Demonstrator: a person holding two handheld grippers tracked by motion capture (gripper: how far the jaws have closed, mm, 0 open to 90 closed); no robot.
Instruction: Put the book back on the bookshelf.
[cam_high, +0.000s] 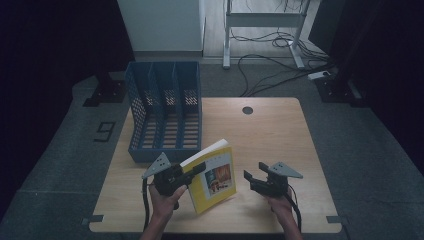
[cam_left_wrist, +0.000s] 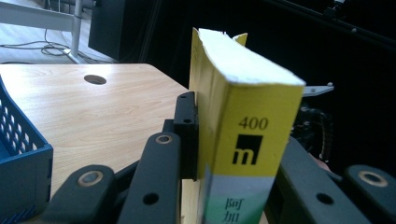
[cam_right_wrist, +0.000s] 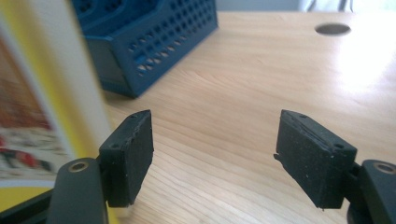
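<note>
The left claw (cam_high: 192, 171) is clamped on the spine of the yellow book (cam_high: 214, 177), which stands tilted at about the 6 o'clock part of the bench (cam_high: 280, 130), apparently so it can go upright into a slot. The blue file rack (cam_high: 165, 112) sits at the book's 11 o'clock, slots empty. The right claw (cam_high: 252, 179), at the book's 3 o'clock, stands open and holds nothing, seemingly ready to steady the cover.

left gripper (cam_high: 196, 170): black two-jaw thing, clamped tight, pointed up-right | right gripper (cam_high: 253, 178): same kind, jaws wide apart, nothing between, pointed left | both hand-held low over table
</note>
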